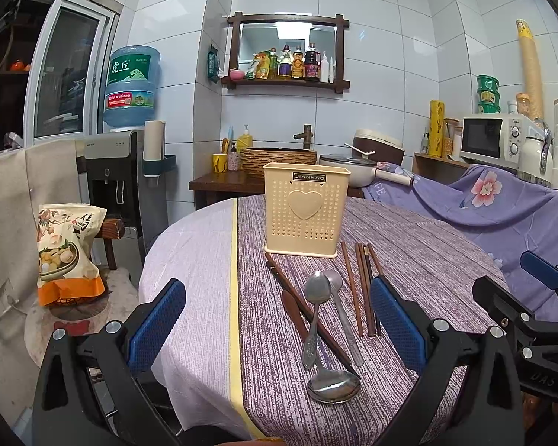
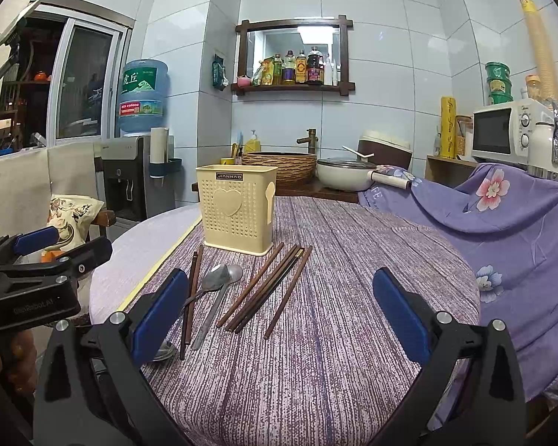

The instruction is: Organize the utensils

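Home kitchen, tiled walls, microwave [image 2: 502, 135], water dispenser [image 1: 126, 171], condiment shelf [image 1: 286, 81]

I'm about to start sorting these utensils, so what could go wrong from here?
The spoons lie crossed over a chopstick, so lifting one may drag the others. The cream holder stands free and looks light; a bump could tip it. The chopsticks lie flat and close together, hard to pinch singly.

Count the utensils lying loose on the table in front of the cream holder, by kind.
Spoons: 3
Chopsticks: 6
Total: 9
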